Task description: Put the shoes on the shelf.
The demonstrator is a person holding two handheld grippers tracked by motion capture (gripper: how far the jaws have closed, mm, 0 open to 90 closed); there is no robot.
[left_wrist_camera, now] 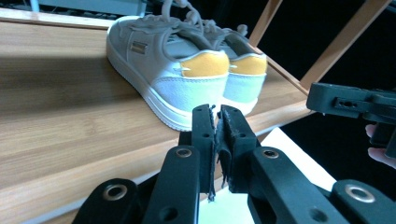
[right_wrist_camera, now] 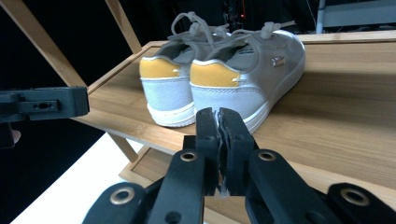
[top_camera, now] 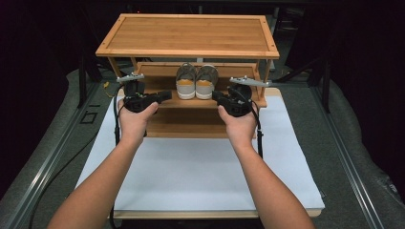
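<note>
Dark lab: rail-framed table [top_camera: 296, 157]

A bamboo shoe rack [top_camera: 187, 36] stands on a white board [top_camera: 191, 171] over grey floor [top_camera: 62, 143].

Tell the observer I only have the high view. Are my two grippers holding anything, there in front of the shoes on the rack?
Observer: No. In the left gripper view, the left gripper has its jaws almost together with nothing between them, just short of the shoes.
Operator: And the right one?
Observer: The right gripper is the same: jaws together, empty, close behind the heels.
Operator: Any marking on the shoes I can't make out?
Observer: Yes, a small metal tag on the outer side of one shoe.
</note>
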